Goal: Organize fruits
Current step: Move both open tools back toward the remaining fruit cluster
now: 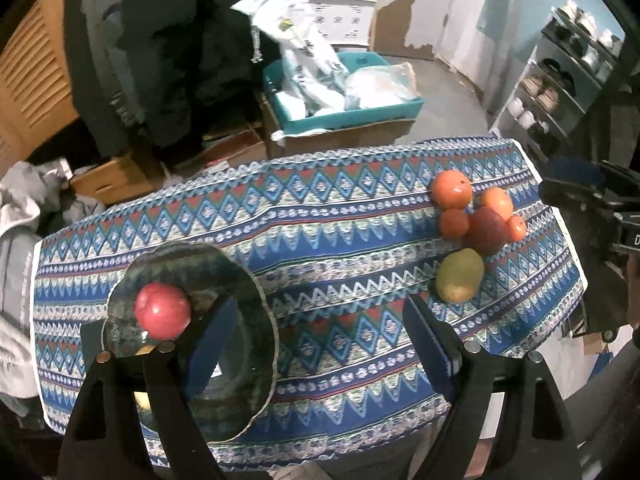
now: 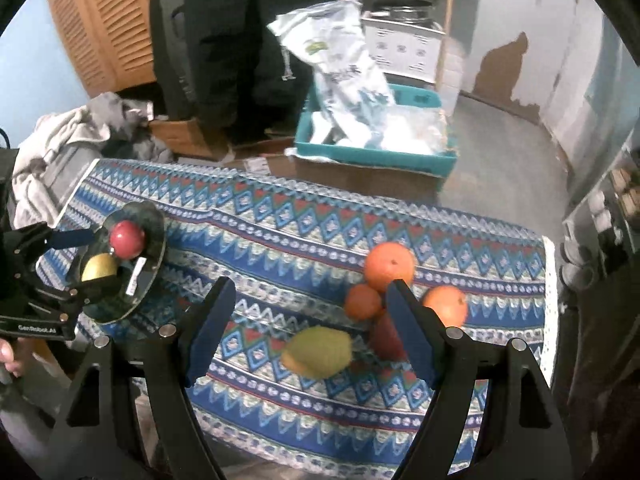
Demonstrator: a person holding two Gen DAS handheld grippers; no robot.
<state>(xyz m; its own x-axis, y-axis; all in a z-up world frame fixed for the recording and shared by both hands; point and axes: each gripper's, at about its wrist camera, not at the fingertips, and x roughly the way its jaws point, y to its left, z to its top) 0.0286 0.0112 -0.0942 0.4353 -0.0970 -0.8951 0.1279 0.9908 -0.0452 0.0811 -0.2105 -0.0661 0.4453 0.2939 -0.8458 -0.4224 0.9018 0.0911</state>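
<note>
Glass plate [image 2: 154, 236]: dark, translucent, scalloped rim; lies at the left end of the patterned tablecloth [image 2: 280, 240]. All places below are given relative to this plate.
On the plate: red apple [image 2: 127, 239] at the far side; yellow-green fruit [image 2: 99, 267] just beside it at the near side, kind unclear.
Left gripper [image 1: 316, 340]: hovers over the plate's near-right rim, fingers wide apart, nothing between them. One finger is over the plate, the other is out over bare cloth.
Cloth right of the plate: bare stretch, no fruit on it.
Green-yellow mango [image 2: 318, 352]: well to the right of the plate, nearest of the loose fruit, lying on its side.
Fruit cluster: further right again. Large orange [image 2: 390, 266], small orange [image 2: 362, 302], dark red apple [image 1: 486, 230] and another orange [image 2: 444, 304], touching or nearly so. The left view shows a fifth small orange fruit [image 1: 516, 229] at the cluster's far right.
Right gripper [image 2: 310, 322]: above the mango, fingers spread wide, holding nothing; contact with the fruit not evident.
Step in hand (judged): two fruits placed, right gripper lining up for the next pick, probably the mango.
Next move calls for: lowering to straddle the mango across its narrow width, a gentle squeeze, then a leftward carry to the plate's free area.
</note>
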